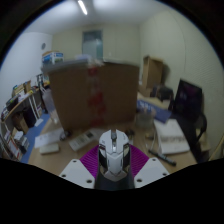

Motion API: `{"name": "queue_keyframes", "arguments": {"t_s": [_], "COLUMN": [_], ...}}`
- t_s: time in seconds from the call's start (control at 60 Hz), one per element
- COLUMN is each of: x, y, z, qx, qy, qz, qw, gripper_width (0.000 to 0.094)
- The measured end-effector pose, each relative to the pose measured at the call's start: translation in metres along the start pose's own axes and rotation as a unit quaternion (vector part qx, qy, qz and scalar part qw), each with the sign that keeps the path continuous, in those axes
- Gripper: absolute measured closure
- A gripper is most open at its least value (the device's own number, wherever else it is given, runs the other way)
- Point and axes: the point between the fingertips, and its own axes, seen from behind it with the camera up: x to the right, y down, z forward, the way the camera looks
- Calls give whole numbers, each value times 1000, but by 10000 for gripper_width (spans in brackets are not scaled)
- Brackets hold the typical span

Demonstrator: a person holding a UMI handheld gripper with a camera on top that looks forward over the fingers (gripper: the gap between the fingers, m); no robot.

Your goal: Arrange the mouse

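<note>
At about nine o'clock from the fingers, shelving (22, 108) along the left wall held a jumble of small items, too blurred to name one by one. Moving right, a flat pale item (48, 147) lay on the desk (62, 160) at roughly ten o'clock. Straight ahead at twelve o'clock stood a large cardboard box (94, 93), upright on the desk; its near side faced the camera, so whatever it held could not be seen. A second, smaller cardboard box (153, 73) stood farther back at one o'clock, its contents likewise hidden.

The mouse (114, 153) (white with a grey middle strip) sat lengthwise between the two fingers, its nose pointing toward twelve o'clock. The gripper (113, 165) had both purple pads (90, 160) pressed against the mouse's sides, clamped on it, with the mouse raised above the desk surface.

At two o'clock a dark monitor (187, 98) stood on the desk, and papers (172, 135) lay before it at three o'clock.
</note>
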Motion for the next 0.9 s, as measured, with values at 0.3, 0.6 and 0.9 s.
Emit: {"name": "queue_keyframes", "arguments": {"t_s": [0.3, 0.6, 0.9], "x": [39, 26, 72], "y": [110, 113, 107], "z": [56, 17, -102], "qx": [-84, -135, -121], "qy": [-61, -149, -179], "qz": [-47, -53, 24], "qw": [993, 978, 976], "gripper_width": [435, 101, 97]}}
